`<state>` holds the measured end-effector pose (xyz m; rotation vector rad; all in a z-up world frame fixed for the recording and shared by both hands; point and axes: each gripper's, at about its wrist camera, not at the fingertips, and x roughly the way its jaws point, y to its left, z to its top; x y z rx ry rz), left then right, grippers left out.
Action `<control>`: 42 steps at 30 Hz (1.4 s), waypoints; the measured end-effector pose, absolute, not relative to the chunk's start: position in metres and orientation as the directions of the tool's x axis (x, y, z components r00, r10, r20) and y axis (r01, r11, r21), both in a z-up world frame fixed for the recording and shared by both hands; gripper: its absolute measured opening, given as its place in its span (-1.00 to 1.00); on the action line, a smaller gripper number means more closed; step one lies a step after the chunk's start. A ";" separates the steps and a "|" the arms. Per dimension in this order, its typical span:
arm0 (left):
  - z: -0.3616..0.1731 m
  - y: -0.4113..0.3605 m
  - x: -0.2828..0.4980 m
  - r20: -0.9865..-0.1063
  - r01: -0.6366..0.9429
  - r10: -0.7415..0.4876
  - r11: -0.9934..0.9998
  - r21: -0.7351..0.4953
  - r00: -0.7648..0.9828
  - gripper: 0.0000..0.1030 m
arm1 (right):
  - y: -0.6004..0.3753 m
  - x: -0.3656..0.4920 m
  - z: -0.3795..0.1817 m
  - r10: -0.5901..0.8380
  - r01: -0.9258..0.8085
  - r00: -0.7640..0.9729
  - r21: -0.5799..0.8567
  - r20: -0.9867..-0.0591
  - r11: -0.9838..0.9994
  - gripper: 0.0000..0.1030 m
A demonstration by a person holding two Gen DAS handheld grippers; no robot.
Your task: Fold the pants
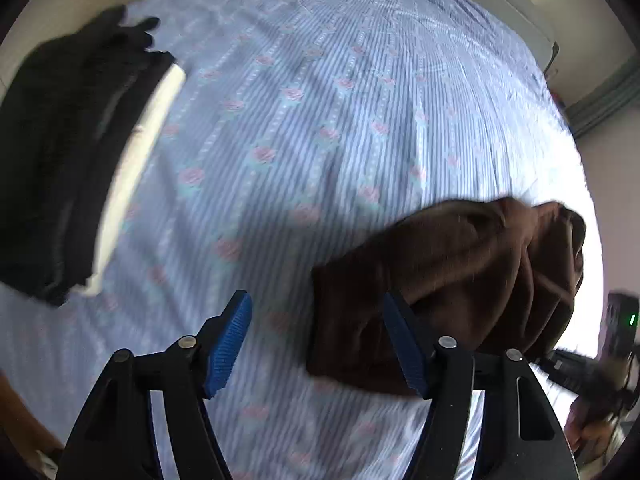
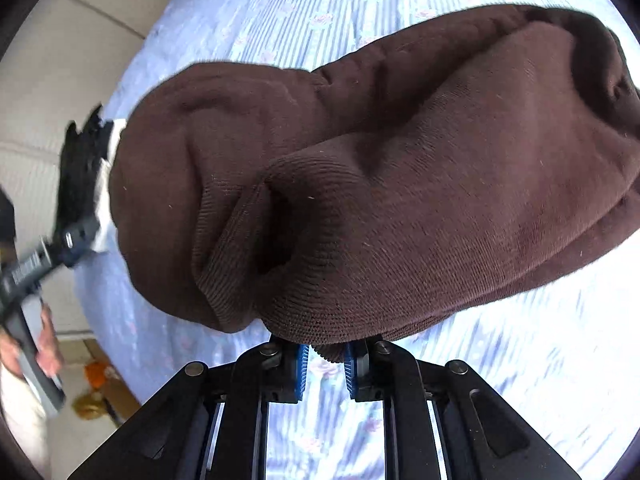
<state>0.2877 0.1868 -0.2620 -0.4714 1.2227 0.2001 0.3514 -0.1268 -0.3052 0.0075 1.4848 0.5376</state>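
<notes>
Brown knit pants [image 2: 380, 168] lie bunched on a bed with a blue striped, rose-patterned sheet [image 1: 304, 120]. My right gripper [image 2: 325, 354] is shut on the ribbed hem of the pants at their near edge. In the left wrist view the pants [image 1: 460, 280] sit at the lower right. My left gripper [image 1: 316, 340] is open and empty above the sheet, its right finger [image 1: 404, 344] just in front of the pants' left edge.
A folded stack of black garments [image 1: 68, 152] with something white under it lies at the left of the bed. The left gripper and the hand holding it [image 2: 28, 280] show at the left in the right wrist view. Beige floor [image 2: 80, 40] lies beyond the bed.
</notes>
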 end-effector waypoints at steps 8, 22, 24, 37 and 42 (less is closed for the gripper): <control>-0.312 0.188 0.289 -0.924 -0.568 -0.241 0.733 -0.373 0.295 -0.31 | -0.120 0.339 -0.308 0.309 -0.272 0.036 0.288 -0.950 0.918 -0.67; -0.268 0.182 0.272 -0.970 -0.545 0.202 0.833 0.097 0.136 -0.15 | -0.157 0.321 -0.277 0.270 -0.265 0.078 0.241 -0.960 0.934 -0.38; -0.240 0.168 0.260 -0.947 -0.519 0.240 0.849 0.098 0.215 0.13 | -0.166 0.315 -0.259 0.253 -0.264 0.118 0.216 -0.960 0.940 -0.18; -0.204 0.021 0.303 -0.913 -0.144 0.153 0.984 0.106 0.378 0.23 | -0.305 0.407 -0.209 0.147 -0.103 0.394 0.115 -0.907 0.988 0.15; -0.193 -0.009 0.352 -0.882 0.150 0.115 0.967 0.204 0.457 0.46 | -0.327 0.458 -0.237 0.127 -0.019 0.347 0.129 -0.929 0.991 0.15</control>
